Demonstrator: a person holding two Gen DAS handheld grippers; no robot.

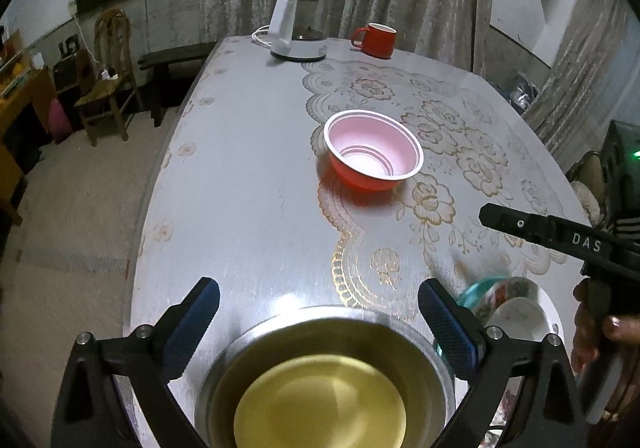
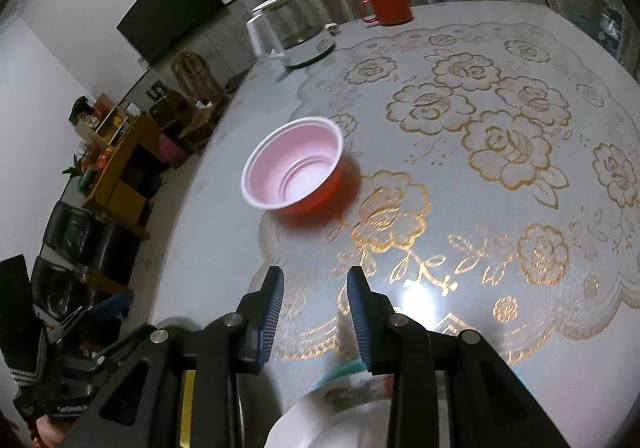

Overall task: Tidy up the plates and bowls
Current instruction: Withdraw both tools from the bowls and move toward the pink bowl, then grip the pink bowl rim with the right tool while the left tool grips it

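The red bowl (image 1: 373,150) with its pink lining is seen upright on the tabletop (image 1: 248,184), alone and well apart from both grippers, ahead of each. From the left gripper (image 1: 319,322) it lies forward and slightly to the right; from the right gripper (image 2: 315,310) it lies forward and to the left. Being round, it offers no long axis, so its rim may be taken from either side.

The left gripper is held wide apart and empty, its fingers straddling the far rim of a metal bowl (image 1: 326,384) directly below it without visibly touching it. The right gripper is held part-way apart, nothing between its pads, above a patterned bowl with a teal rim (image 2: 352,388) that holds a white dish (image 2: 332,428).

Neither arm is judged clearly nearer to the red bowl; the left is better centred over the metal bowl.
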